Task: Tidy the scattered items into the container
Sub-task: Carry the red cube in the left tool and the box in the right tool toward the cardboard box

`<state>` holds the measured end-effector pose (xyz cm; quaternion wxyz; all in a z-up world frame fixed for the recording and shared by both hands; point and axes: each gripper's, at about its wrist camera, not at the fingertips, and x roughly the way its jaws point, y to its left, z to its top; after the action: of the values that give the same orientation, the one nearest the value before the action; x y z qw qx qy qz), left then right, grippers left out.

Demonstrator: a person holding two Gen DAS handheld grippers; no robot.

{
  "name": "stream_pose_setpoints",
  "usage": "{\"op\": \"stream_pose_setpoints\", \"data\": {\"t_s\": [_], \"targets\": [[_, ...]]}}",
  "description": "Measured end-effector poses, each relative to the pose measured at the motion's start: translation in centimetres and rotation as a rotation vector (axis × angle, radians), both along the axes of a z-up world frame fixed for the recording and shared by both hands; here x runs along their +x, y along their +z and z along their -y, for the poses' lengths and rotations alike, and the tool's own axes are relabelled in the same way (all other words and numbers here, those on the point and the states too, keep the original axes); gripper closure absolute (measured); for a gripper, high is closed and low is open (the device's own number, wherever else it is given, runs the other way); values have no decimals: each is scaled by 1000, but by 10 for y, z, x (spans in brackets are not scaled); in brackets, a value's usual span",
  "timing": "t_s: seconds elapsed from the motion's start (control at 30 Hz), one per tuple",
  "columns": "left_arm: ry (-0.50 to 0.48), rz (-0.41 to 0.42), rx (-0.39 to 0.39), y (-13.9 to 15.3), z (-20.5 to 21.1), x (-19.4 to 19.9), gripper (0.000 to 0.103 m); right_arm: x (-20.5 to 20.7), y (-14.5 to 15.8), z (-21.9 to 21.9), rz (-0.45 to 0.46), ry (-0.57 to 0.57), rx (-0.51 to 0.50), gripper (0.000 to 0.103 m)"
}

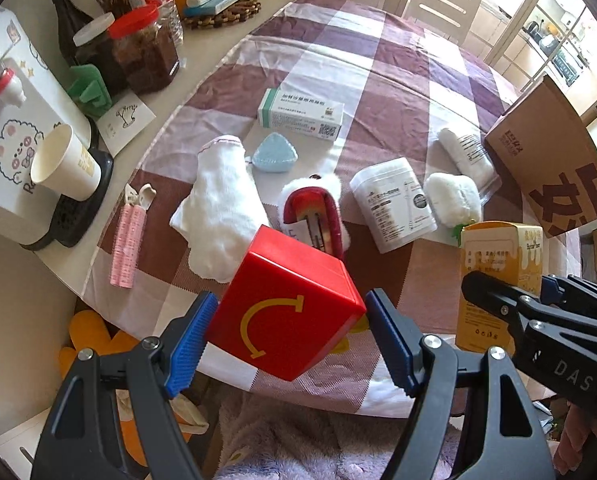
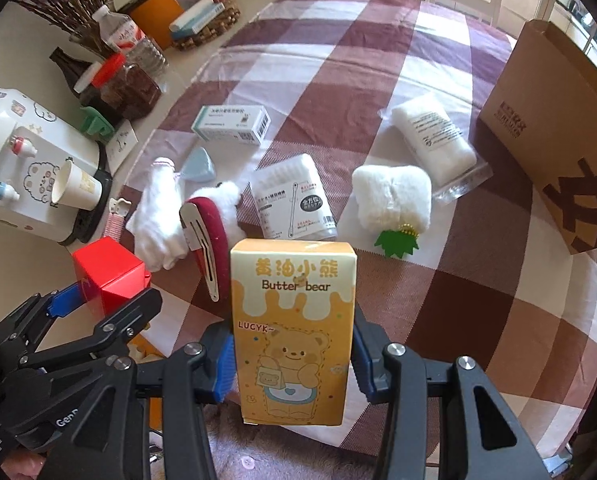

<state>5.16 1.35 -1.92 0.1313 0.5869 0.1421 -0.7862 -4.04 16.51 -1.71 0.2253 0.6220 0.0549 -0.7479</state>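
Observation:
My left gripper [image 1: 288,338] is shut on a red box [image 1: 286,304] with a yellow arrow, held at the table's near edge. My right gripper [image 2: 292,364] is shut on a yellow Butter bear box [image 2: 294,332], held upright; it also shows in the left wrist view [image 1: 498,276]. The brown cardboard container [image 2: 546,120] stands at the far right. Scattered on the checked cloth lie a medicine box [image 2: 232,124], a cotton swab tub [image 2: 294,202], a white wrapped pack [image 2: 432,140], a fluffy white item [image 2: 394,196], a white cloth [image 1: 222,208], a blue triangle [image 1: 274,156] and a red hair clip [image 2: 208,232].
On the left stand a white water dispenser [image 2: 22,152] with a paper cup [image 2: 76,190], jars [image 1: 146,56], bottles and a woven basket [image 2: 206,26]. A pink strip [image 1: 128,240] lies at the cloth's left edge. Chairs [image 1: 438,4] stand beyond the table.

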Motion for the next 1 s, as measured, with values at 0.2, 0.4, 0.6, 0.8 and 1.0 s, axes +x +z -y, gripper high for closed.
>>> {"op": "stream_pose_setpoints", "data": {"t_s": [0.2,0.4,0.6,0.8,1.0], "targets": [[-22,-11,-7,6,-14,-1,26,6,9,-11,-22,-15,-11,55],[-55,-23,-12,11,-31,-3,26,13,13,-31,-34,-54,-17,55],[-100,-38,-17,16,-53,-9,26,18,17,-55,-46,-101,-22,55],[-140,-52,-21,20,-74,-16,26,19,22,-78,-63,-146,-30,55],[-193,-64,-22,24,-99,-27,26,21,26,-103,-77,-195,-31,55]]}}
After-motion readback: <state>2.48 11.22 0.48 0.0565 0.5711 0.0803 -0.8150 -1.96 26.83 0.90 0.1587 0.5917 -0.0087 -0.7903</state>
